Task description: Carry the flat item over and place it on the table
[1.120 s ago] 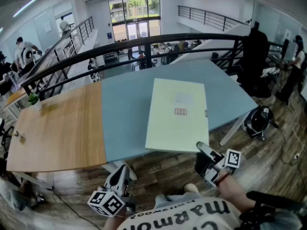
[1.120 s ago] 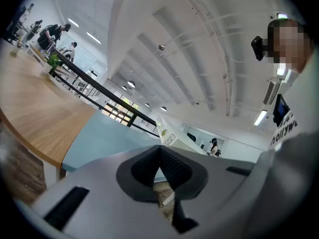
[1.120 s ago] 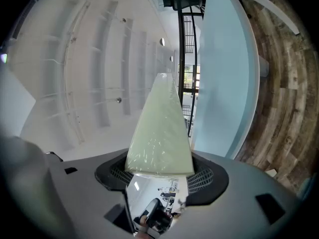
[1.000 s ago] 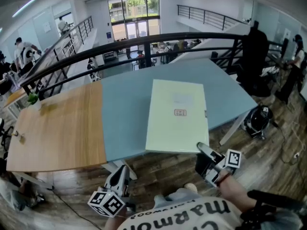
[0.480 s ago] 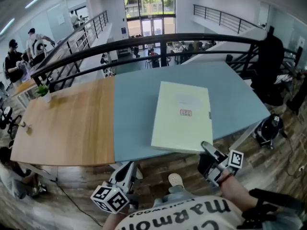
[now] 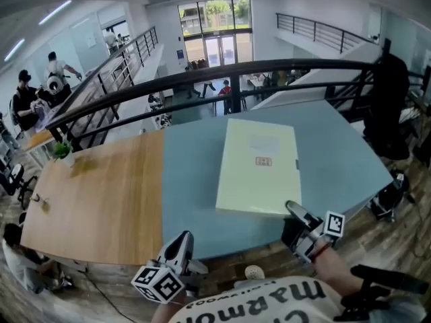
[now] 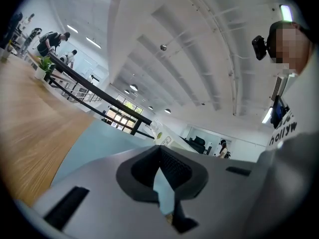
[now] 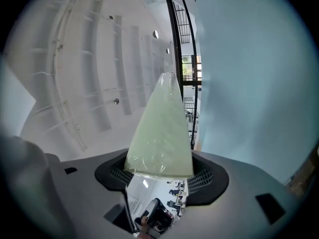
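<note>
across the middle of the head view runs the table (image 6: 101, 200), wood on the left and blue on the right. over the blue half, a little right of centre, hangs the folder (image 6: 259, 163), pale green and flat, its long sides running away from me. the right gripper view shows a gap between it and the blue top, so i judge it is not yet set down.

the step in hand is the lowering. i would keep the folder level, since a sheet held by one corner wants to droop at the far end. i would let that far edge meet the top first and lay the rest down after it. i would also check that all of it is inside the table's near edge, and only then let go.

at the lower right, the right gripper (image 6: 294, 210) is clamped on the folder's near right corner, its jaws on either face of it. at the lower left, the left gripper (image 6: 182, 241) hangs just off the table's near edge. its jaws are all but together, with only a sliver of blue showing between them and nothing held.
</note>
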Action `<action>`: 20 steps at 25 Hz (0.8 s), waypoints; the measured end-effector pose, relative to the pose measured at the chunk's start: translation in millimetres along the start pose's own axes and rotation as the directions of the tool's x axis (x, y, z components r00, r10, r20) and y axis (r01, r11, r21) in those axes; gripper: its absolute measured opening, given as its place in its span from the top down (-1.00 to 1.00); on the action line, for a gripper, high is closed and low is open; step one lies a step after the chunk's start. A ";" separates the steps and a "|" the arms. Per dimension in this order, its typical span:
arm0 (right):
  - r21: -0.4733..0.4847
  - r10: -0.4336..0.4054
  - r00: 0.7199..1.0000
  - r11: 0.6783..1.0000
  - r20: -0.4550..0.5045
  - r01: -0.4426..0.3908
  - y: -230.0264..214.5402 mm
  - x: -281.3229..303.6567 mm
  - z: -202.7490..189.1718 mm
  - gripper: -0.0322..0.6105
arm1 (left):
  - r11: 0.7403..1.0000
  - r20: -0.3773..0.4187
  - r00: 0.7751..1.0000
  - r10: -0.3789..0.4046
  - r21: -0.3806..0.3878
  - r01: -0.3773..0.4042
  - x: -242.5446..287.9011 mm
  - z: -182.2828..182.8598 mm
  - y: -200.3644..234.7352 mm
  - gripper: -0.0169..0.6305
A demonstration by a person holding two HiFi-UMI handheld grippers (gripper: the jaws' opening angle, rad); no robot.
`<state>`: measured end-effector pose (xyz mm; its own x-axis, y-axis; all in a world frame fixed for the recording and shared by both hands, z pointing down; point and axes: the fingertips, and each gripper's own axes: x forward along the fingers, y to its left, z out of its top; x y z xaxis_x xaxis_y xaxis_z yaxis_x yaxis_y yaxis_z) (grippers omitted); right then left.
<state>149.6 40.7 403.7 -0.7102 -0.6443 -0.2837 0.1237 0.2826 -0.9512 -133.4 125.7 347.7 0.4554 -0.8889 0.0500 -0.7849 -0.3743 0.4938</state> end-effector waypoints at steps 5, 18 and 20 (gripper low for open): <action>-0.004 -0.006 1.000 1.000 0.000 0.006 -6.3 17.9 43.5 -0.04 | 1.000 -0.001 1.000 -0.008 -0.010 0.008 47.4 0.2 5.0 0.94; 0.015 -0.035 0.998 0.999 -0.055 0.036 -50.0 57.4 128.3 -0.04 | 0.997 -0.003 0.998 0.063 -0.050 -0.063 136.4 -4.8 23.0 0.94; 0.021 -0.030 0.998 0.999 -0.060 0.032 -56.0 64.0 136.5 -0.04 | 0.996 -0.007 0.998 0.068 -0.054 -0.069 145.5 -6.2 24.6 0.94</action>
<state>191.8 -113.3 422.3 -0.7539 -0.6088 -0.2470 0.1154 0.2473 -0.9620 -83.9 -11.2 372.5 0.4035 -0.9106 0.0895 -0.7904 -0.2976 0.5354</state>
